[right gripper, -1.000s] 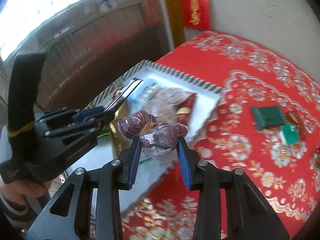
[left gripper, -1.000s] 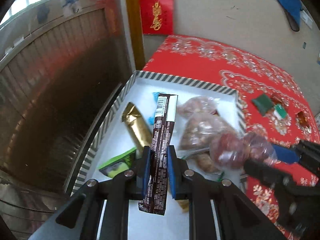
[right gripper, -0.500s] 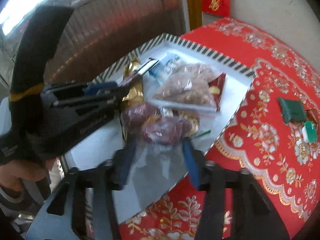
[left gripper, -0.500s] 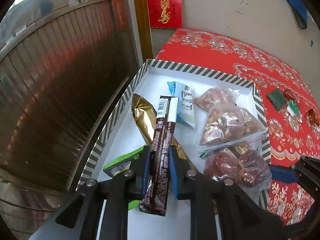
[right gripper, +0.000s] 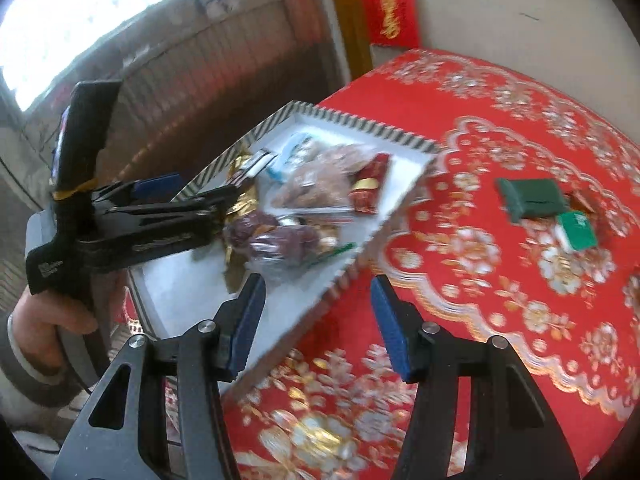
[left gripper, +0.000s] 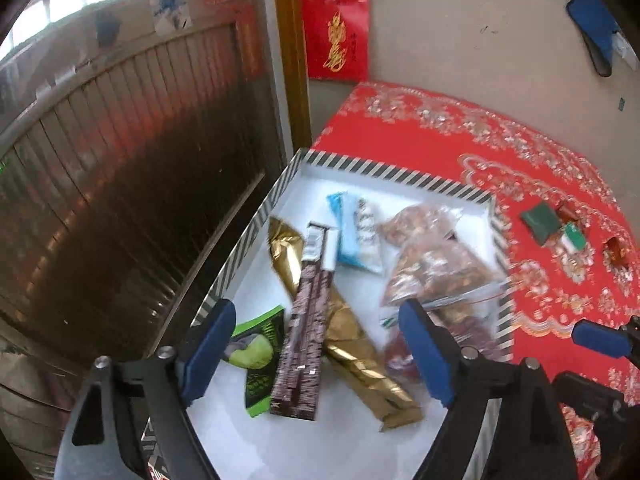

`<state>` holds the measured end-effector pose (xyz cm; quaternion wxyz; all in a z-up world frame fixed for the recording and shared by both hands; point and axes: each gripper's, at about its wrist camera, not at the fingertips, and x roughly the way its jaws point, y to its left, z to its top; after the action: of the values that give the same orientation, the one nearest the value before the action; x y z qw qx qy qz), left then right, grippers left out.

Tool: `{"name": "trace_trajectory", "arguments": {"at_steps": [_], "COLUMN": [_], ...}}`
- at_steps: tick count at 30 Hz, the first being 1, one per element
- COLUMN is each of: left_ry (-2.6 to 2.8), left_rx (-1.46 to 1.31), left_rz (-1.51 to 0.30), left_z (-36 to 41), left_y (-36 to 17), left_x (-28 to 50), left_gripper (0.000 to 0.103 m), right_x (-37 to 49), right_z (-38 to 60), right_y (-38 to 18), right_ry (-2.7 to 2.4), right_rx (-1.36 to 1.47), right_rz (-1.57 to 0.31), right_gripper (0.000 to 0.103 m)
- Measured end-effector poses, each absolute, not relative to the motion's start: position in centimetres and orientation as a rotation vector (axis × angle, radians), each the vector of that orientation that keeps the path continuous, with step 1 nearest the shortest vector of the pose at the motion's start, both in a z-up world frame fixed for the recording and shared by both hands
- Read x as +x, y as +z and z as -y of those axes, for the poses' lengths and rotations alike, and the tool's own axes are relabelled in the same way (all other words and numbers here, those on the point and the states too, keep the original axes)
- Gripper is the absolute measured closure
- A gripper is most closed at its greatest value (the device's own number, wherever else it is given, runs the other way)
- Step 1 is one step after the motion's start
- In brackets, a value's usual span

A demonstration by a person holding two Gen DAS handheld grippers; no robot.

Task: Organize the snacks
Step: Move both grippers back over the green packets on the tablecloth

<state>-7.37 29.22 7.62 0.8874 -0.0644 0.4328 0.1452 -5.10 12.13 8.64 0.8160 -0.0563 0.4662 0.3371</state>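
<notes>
A white tray with a striped rim (left gripper: 384, 174) (right gripper: 360, 122) holds several snacks. A brown chocolate bar (left gripper: 306, 328) lies in it across a gold packet (left gripper: 352, 336), next to a green packet (left gripper: 260, 354). A clear bag of red dates (right gripper: 276, 238) (left gripper: 476, 336) lies near the tray's right edge. My left gripper (left gripper: 320, 352) is open and empty above the bar. My right gripper (right gripper: 318, 320) is open and empty above the tray's near rim.
Nut bags (left gripper: 432, 256) and a blue packet (left gripper: 356, 236) lie in the tray. On the red tablecloth (right gripper: 500, 280), to the right, lie green packets (right gripper: 530, 198) (left gripper: 540, 220) and small red sweets (left gripper: 618, 248). A wooden wall (left gripper: 120, 200) rises left of the tray.
My left gripper opened and let the chocolate bar fall into the tray. My right gripper opened, left the date bag in the tray, and pulled back.
</notes>
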Motion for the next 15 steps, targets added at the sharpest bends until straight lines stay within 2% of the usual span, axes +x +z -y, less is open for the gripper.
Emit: {"name": "trace_trajectory", "arguments": {"at_steps": [7, 15], "left_ry": [0.240, 0.153], "left_rx": [-0.101, -0.054], "left_rz": [-0.843, -0.834], "left_z": [-25.1, -18.6], "left_y": [10.6, 11.5], "left_x": [-6.0, -3.7], "left_gripper": [0.015, 0.015], "right_x": [-4.3, -3.6], "right_z": [-6.1, 2.0], "right_y": [9.6, 9.6], "right_ry": [0.607, 0.471], "right_rx": [-0.043, 0.025], "right_rz": [-0.982, -0.987], "right_gripper": [0.048, 0.048]}}
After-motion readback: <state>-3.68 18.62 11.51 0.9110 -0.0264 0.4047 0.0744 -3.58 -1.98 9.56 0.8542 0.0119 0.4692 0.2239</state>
